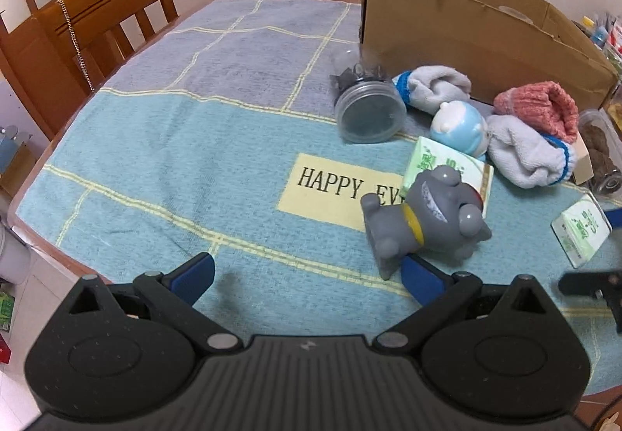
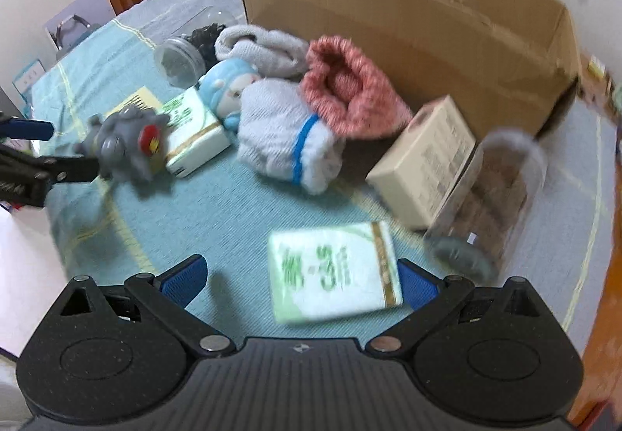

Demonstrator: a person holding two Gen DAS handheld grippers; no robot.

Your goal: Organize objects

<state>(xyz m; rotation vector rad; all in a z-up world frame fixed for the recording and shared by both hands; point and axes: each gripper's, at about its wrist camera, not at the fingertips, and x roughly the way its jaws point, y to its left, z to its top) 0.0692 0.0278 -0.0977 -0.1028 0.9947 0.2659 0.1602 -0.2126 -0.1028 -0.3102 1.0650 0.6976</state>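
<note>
Left gripper (image 1: 307,277) wide, holding nothing; grey dog toy (image 1: 425,215) lies on its side just past its right finger, leaning on a green tissue pack (image 1: 447,164). Right gripper (image 2: 301,281) wide too, a second green tissue pack (image 2: 334,273) flat on the table (image 1: 163,143) between its fingers, not yet pinched. Looks like the pick step: next move is to close on that pack, then lift it over the wall of the cardboard box (image 2: 408,19) behind. In the way, left to right: clear jar of dark bits (image 2: 186,50) on its side, blue doll (image 2: 229,89), grey sock rolls (image 2: 287,135), pink sock (image 2: 346,89), beige carton (image 2: 423,159), brown-filled jar (image 2: 490,198) close to the right finger. Right view is blurred.
</note>
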